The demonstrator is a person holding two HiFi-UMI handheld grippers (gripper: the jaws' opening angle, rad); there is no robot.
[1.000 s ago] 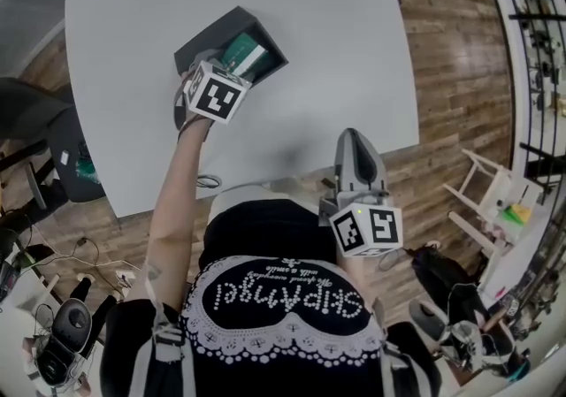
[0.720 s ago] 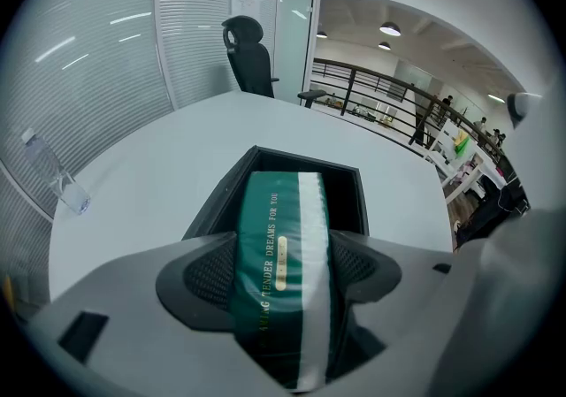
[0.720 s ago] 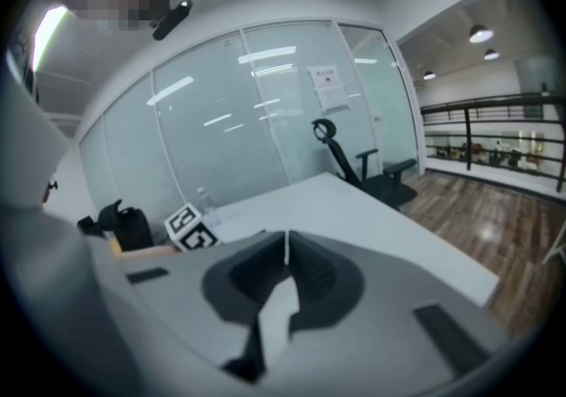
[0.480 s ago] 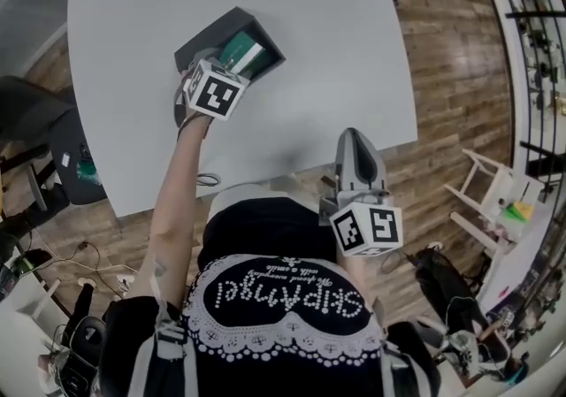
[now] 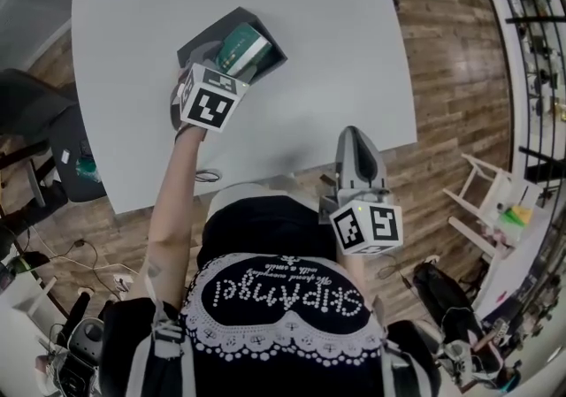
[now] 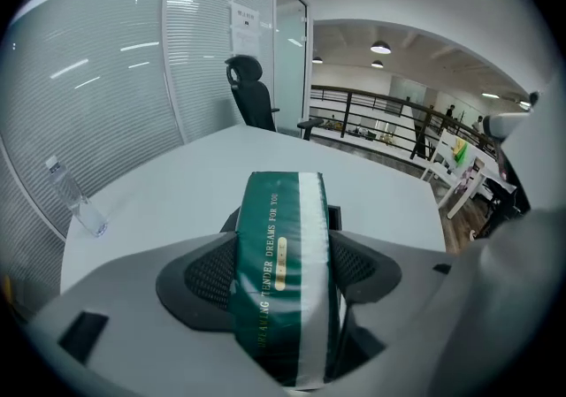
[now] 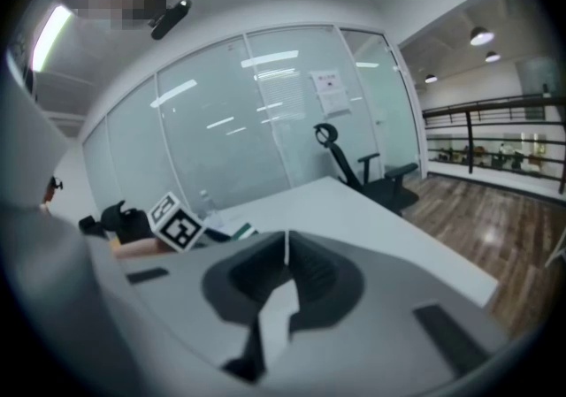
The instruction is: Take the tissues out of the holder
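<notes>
The person wears a black top (image 5: pixel 283 240) with white lettering (image 5: pixel 285 298) across it and a scalloped white lace band (image 5: pixel 283 340) beneath, toward 6 o'clock in the head view. Pale grey straps (image 5: pixel 168 347) cross the shoulders at 7 and 5 o'clock. The left arm (image 5: pixel 168 209) is bare to above the elbow. The left tongs (image 5: pixel 223 70) and right tongs (image 5: pixel 354 137) have smooth grey shells, and their inner pads (image 6: pixel 208 276) are dark with a fine mesh. Each carries a white cube (image 5: pixel 210 102) printed with black square markers. A small green light (image 5: pixel 360 208) sits at the 12 o'clock edge of the right cube.
</notes>
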